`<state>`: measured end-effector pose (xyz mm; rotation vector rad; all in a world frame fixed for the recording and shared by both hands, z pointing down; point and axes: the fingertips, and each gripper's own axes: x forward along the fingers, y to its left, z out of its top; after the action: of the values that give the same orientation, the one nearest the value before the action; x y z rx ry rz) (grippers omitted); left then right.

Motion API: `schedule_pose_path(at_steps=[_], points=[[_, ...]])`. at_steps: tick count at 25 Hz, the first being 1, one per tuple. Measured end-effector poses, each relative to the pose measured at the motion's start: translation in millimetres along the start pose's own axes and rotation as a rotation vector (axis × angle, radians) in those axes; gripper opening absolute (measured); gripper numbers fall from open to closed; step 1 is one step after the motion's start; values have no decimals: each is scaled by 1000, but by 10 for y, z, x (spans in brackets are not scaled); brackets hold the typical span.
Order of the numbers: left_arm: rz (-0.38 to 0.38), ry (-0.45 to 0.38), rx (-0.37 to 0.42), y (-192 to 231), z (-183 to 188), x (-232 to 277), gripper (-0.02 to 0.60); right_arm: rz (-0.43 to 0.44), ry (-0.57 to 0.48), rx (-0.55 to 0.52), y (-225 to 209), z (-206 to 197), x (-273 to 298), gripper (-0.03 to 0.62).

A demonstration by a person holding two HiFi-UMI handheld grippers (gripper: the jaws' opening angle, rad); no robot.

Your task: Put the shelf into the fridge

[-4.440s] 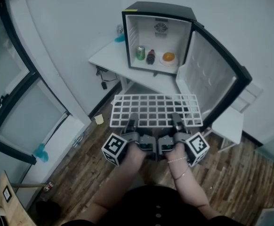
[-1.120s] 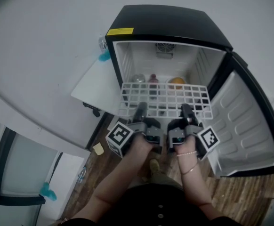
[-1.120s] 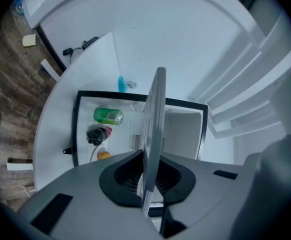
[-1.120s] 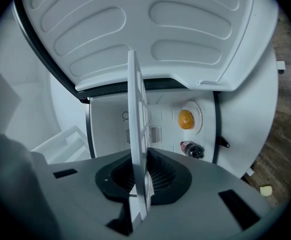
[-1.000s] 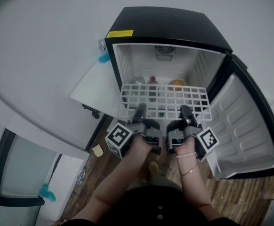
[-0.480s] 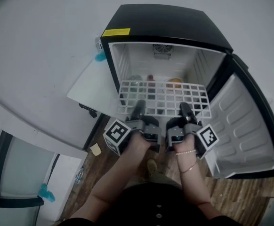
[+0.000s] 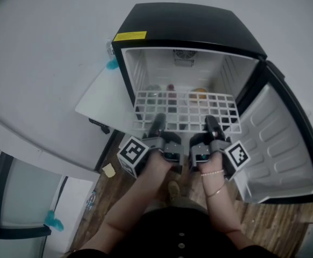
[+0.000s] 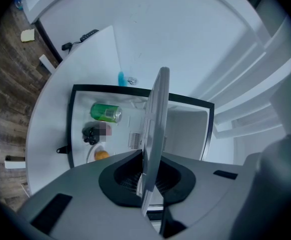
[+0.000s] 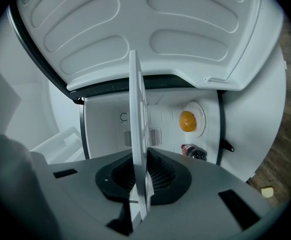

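Note:
A white wire shelf point(image 7: 186, 110) is held level at the mouth of the open black fridge point(image 7: 189, 26), its far edge just inside the opening. My left gripper point(image 7: 157, 123) is shut on the shelf's near edge at the left, my right gripper point(image 7: 211, 124) shut on it at the right. In the left gripper view the shelf point(image 8: 155, 129) runs edge-on between the jaws; the right gripper view shows the shelf point(image 9: 137, 134) the same way. Below the shelf on the fridge floor lie a green can point(image 8: 105, 112), a dark bottle point(image 8: 91, 133) and an orange on a plate point(image 9: 187, 120).
The fridge door point(image 7: 277, 138) stands open to the right. The fridge sits on a white table point(image 7: 100, 98) against the wall. A dark cable point(image 7: 100, 123) hangs under the table, and a scrap of paper point(image 7: 109, 170) lies on the wooden floor point(image 7: 264, 224).
Over the earlier frames I have walked up to the fridge with the shelf. In the last second the shelf has moved slightly forward into the fridge opening; both grippers still hold it.

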<state>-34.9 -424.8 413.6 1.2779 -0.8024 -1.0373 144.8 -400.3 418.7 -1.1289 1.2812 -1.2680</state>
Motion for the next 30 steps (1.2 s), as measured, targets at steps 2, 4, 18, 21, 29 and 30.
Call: schedule_pose_path(at_steps=[2,4,18,21,29,30], points=[[0,-1,1,13,-2,-2,29,1,1,1,-7,4,0,34],[-2,-3,2,14,3,0,29,3,2,3,-8,2,5,34],[-5,-3,-4,29,21,55,29,1,2,4,-26,4,49,34],[-6,-4,-1,40,39,88,29,3,1,2,-31,9,84,34],[-6,-7,2,56,57,188,29,0,-1,1,-47,35,188,34],[-5,-8,3,57,59,201,29,-2,-1,-1,-46,38,200,34]])
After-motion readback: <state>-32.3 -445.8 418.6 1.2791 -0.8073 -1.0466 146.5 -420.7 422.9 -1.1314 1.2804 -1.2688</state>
